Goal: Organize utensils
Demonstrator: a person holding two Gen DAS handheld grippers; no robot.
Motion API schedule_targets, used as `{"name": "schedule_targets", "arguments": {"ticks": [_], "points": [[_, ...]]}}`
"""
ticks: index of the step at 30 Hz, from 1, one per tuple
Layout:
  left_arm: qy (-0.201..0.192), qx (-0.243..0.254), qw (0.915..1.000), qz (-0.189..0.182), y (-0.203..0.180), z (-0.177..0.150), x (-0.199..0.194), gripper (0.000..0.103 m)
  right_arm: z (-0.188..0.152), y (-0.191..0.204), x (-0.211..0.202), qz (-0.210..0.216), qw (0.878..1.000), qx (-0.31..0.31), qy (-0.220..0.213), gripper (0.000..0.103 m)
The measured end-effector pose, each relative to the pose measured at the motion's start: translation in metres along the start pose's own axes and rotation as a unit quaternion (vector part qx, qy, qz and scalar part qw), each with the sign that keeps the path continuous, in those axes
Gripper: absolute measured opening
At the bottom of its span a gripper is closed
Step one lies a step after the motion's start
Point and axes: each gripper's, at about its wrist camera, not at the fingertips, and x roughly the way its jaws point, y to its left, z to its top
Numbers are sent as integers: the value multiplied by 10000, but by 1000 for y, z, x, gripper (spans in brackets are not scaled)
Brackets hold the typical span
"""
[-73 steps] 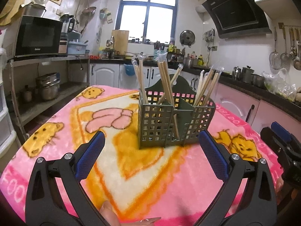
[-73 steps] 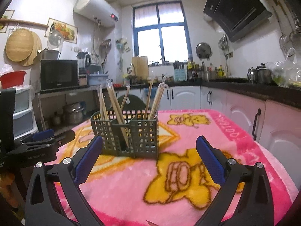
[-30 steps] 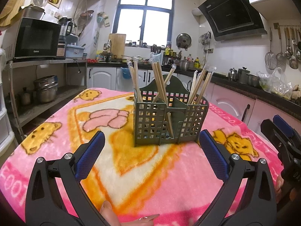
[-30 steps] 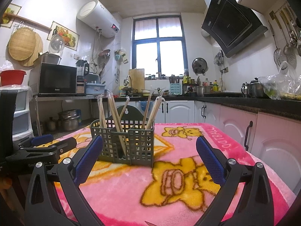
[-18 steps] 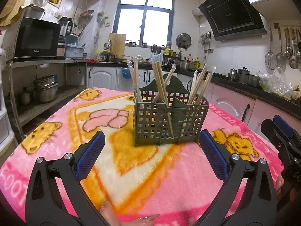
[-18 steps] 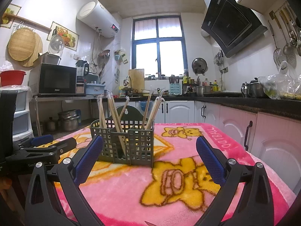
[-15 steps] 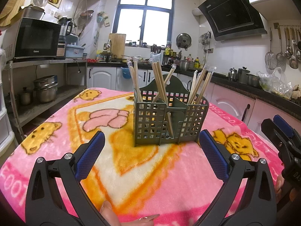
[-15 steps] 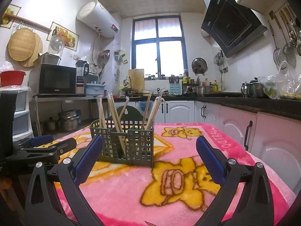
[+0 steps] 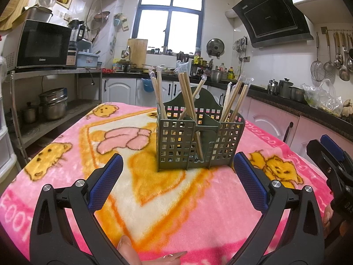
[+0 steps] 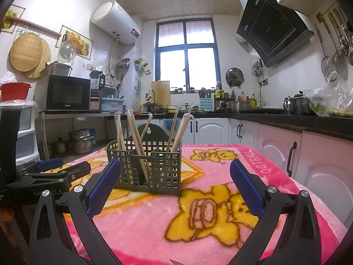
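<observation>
A home kitchen: range hood (image 9: 273, 19), microwave (image 9: 43, 46), hanging ladles (image 9: 337, 53), counter with white cabinets (image 10: 211, 128).

Daylight enters through the blue-framed rear window (image 9: 171, 19), overexposed to white; interior evenly bright, sharp focus, strong fisheye curvature, dark vignetted corners

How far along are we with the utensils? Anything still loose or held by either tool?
All the wrapped chopsticks in view stand in the green holder, spread over its compartments. Left tool and right tool are both open and empty, short of the holder. No utensil lies loose on the visible pink blanket, so sorting looks finished or nearly so.
</observation>
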Motion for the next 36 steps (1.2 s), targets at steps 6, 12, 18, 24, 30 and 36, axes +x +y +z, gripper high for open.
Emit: {"name": "schedule_targets", "arguments": {"ticks": [6,12,18,24,30,36], "points": [[1,-8,10000,1,0,-1,0,92,0,0,0,-2,10000,0,2,97],[0,-7,10000,-3,0,0,0,92,0,0,0,-2,10000,0,4,97],[1,-9,10000,-1,0,0,0,92,0,0,0,-9,10000,5,0,97],[-9,-20,10000,-21,0,-1,-1,92,-1,0,1,9,10000,-17,51,97],[-6,-8,10000,-24,0,-1,-1,92,-2,0,1,6,10000,-1,48,97],[6,-4,10000,6,-2,-1,-1,92,-4,1,0,21,10000,-24,51,97]]}}
